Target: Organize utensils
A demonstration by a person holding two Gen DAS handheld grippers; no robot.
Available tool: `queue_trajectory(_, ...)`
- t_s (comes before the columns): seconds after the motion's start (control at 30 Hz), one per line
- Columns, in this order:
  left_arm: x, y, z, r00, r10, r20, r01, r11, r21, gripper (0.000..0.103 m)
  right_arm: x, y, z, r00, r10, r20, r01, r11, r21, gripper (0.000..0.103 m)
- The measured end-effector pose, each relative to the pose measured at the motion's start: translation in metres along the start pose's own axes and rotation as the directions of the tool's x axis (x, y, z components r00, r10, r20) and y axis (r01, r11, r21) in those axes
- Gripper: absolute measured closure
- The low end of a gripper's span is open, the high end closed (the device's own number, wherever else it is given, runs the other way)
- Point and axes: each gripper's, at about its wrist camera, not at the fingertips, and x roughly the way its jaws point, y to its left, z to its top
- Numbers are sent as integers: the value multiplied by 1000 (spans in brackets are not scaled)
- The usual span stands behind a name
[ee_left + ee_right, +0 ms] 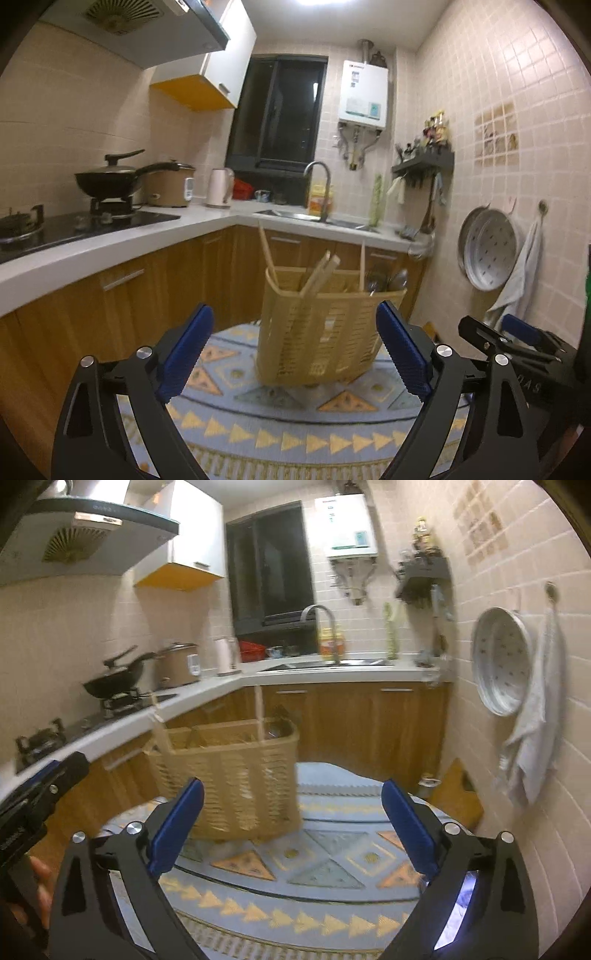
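A beige slatted plastic utensil basket (321, 332) stands on a round table with a blue and orange patterned cloth (295, 424). Wooden chopsticks (319, 275) and metal spoons (397, 280) stick up out of it. My left gripper (295, 350) is open and empty, its blue pads (186, 354) either side of the basket and nearer to me. The basket also shows in the right wrist view (236, 775), left of centre. My right gripper (293, 827) is open and empty, to the basket's right. The right gripper also shows at the edge of the left view (524, 343).
An L-shaped white counter (147, 236) with wooden cabinets runs left and behind, with a wok (107, 181) on the stove, a rice cooker (168, 186), a kettle (219, 186) and a sink with tap (321, 192). On the right tiled wall hang a round tray (502, 661) and a towel (535, 716).
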Motion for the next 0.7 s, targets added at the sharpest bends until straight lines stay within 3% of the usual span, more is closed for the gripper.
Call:
queue_trajectory(0.27,5,-11,-28,988,144,54,-148,987,62,16,8,-3,-21,999,-34,24,35,999,-39,11)
queue_trajectory(0.57,16,18,-31,967,253,-7,-253,967,-15,15,27,24,-14,999,36,-10,-37,990,-133,11)
queue_trajectory(0.7,18,11,-32,961,278,-8,-277,959,51,15,31,33,-24,1000,29,-6,-30,986,-162,11)
